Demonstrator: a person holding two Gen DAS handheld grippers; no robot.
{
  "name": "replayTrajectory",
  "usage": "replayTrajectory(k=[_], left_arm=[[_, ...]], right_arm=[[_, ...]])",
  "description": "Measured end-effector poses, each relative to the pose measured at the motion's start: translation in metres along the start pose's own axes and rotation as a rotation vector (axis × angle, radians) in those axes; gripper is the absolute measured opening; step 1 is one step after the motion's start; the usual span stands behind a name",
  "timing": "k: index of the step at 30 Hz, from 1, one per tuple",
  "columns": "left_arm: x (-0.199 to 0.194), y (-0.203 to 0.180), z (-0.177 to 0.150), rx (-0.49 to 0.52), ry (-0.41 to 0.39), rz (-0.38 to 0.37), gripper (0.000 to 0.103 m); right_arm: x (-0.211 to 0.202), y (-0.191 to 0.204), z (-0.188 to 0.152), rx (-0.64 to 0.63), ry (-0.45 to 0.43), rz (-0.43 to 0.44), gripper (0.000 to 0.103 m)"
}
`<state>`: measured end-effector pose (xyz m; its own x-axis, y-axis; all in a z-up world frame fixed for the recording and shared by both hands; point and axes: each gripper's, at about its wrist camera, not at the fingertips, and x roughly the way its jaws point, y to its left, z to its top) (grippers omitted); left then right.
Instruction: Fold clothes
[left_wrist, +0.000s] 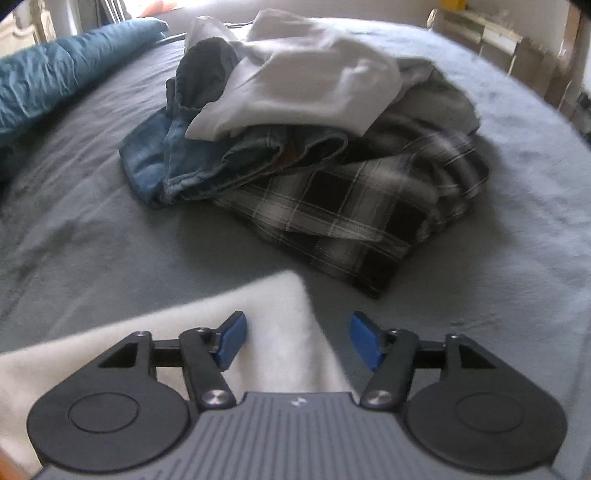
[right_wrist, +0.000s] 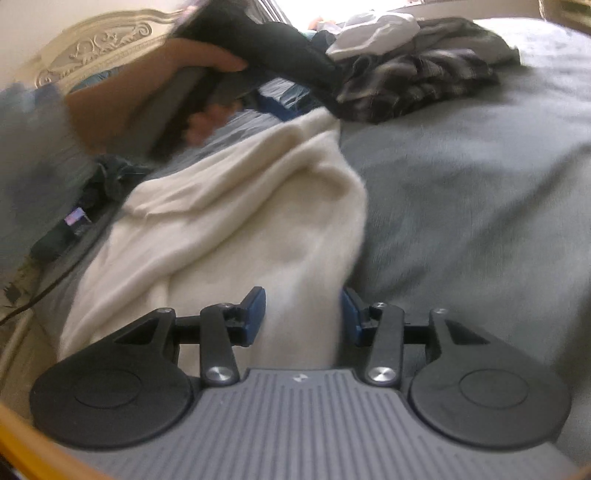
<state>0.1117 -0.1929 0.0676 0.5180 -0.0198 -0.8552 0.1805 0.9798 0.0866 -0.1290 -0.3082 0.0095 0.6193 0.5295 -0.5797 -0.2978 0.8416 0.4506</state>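
I have the cream sweater (right_wrist: 229, 221) lying on the grey bed (right_wrist: 461, 192), its near end between my right gripper (right_wrist: 303, 317)'s half-open fingers, unpinched. My left gripper (left_wrist: 297, 341) hovers wide open, empty, above its far corner. It looks soft, thick and floppy, so I'd pinch both corners.

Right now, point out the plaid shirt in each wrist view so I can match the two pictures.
Left wrist: the plaid shirt lies centre-right on the grey bed cover, at the near edge of the clothes pile, beside the jeans.
Right wrist: the plaid shirt sits at the upper right, far across the bed, blurred.
Shared landmark: the cream garment that lies between each gripper's fingers.
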Motion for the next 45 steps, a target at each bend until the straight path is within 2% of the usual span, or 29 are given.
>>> replayTrajectory(k=[3,9,11,13,16,19,22,24,28,36,45], left_arm=[[0.012,-0.006,0.005,-0.011,0.006,0.044,0.068],[0.026,-0.022,0.002,0.092,0.005,0.144,0.066],[0.027,-0.027,-0.001,0.132,0.000,0.168,0.063],[0.025,-0.030,-0.003,0.157,-0.001,0.196,0.048],[0.019,-0.033,-0.007,0.196,0.000,0.219,0.039],[0.013,-0.035,-0.011,0.223,0.001,0.230,0.034],[0.012,-0.037,-0.014,0.241,-0.008,0.239,0.032],[0.009,-0.035,-0.014,0.225,-0.018,0.226,0.030],[-0.004,-0.017,-0.009,0.163,-0.023,0.151,0.027],[-0.046,0.023,-0.001,0.057,-0.048,0.000,0.026],[-0.085,0.064,-0.005,0.019,-0.097,-0.088,0.026]], right_arm=[[-0.010,0.005,-0.013,0.024,0.006,0.030,0.043],[-0.023,0.007,-0.031,0.074,0.028,0.092,0.043],[-0.024,0.010,-0.036,0.082,0.032,0.106,0.043],[-0.025,0.015,-0.039,0.076,0.034,0.112,0.043],[-0.022,0.026,-0.043,0.062,0.044,0.154,0.037],[-0.020,0.033,-0.045,0.058,0.041,0.188,0.033],[-0.020,0.035,-0.044,0.068,0.025,0.214,0.019],[-0.024,0.036,-0.043,0.066,0.008,0.251,0.014],[-0.031,0.042,-0.040,0.045,-0.012,0.295,0.013],[-0.026,0.066,-0.033,-0.004,0.006,0.351,0.013],[-0.022,0.100,-0.017,-0.054,0.007,0.420,0.013]])
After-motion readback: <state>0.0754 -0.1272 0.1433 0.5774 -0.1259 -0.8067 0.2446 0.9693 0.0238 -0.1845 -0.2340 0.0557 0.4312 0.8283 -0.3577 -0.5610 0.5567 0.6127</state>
